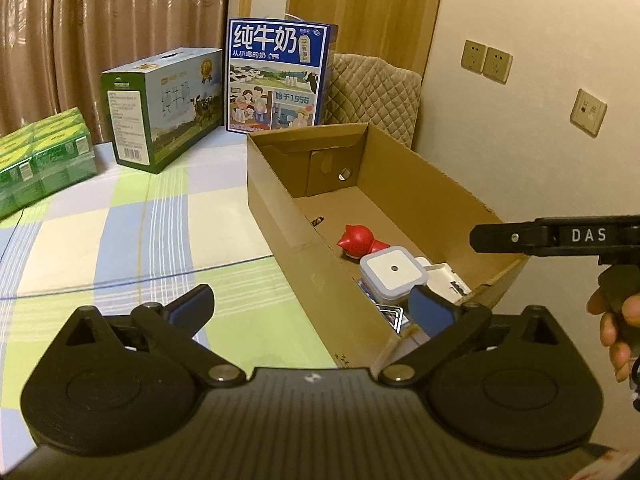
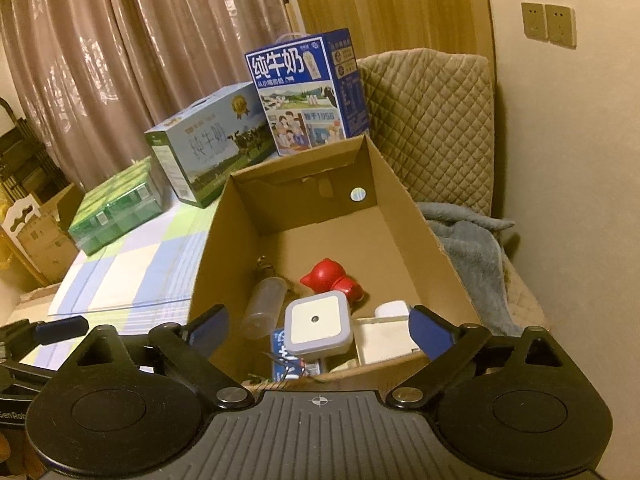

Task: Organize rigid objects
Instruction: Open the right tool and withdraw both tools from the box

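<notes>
Grippers both spread wide, nothing held: my left gripper (image 1: 308, 304) and right gripper (image 2: 320, 326) hover over the cardboard box (image 2: 404, 216) with the square white night light (image 2: 317, 322) inside.

Each black claw (image 1: 312, 308) has blue pads (image 1: 430, 312), silver pivot screws and white "DAS" lettering.

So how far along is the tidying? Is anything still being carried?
Several things already lie in the cardboard box: a red figurine, a square white device, a clear bottle and a small white block. Nothing is in hand: the left gripper and right gripper both stand open and empty. Three milk cartons still sit outside on the checked cloth; whether they go in too is unclear.
</notes>
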